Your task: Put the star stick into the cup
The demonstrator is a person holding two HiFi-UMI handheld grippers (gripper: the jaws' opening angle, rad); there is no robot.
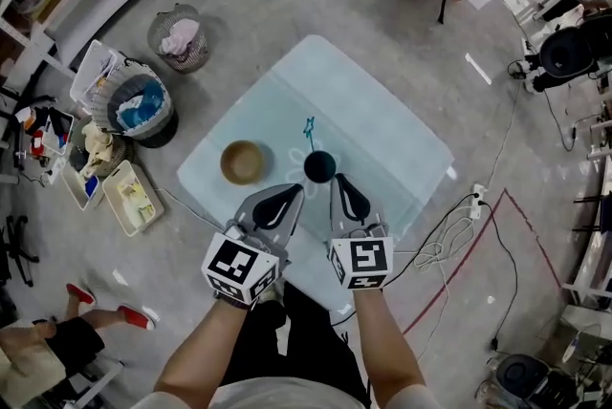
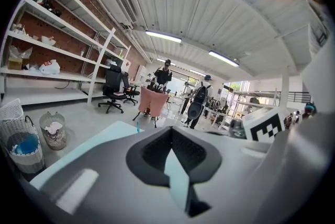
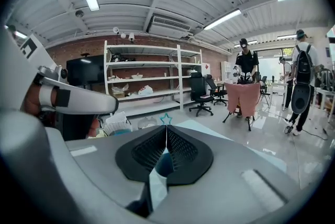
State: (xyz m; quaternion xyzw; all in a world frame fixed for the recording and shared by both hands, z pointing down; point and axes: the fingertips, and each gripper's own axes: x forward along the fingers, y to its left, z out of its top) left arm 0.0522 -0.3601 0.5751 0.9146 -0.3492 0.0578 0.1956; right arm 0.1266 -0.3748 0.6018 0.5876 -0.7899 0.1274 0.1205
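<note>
Fingers [image 2: 157,152] of the left gripper [image 1: 290,192] meet at their tips, closed; the right gripper [image 1: 338,180] is closed the same way. Both hover near the dark round cup [image 1: 319,166] on the pale blue worktop [image 1: 382,130]. The thin teal star-topped stick [image 1: 309,132] stands upright in the cup. A round wooden bowl [image 1: 243,161] sits beside the cup.

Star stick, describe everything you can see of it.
The star stick is a thin teal rod topped by an open star outline, plastic-looking. It stands nearly upright in the dark cup on the pale table, lower end hidden inside. The left tool and right tool sit short of it, not touching.
</note>
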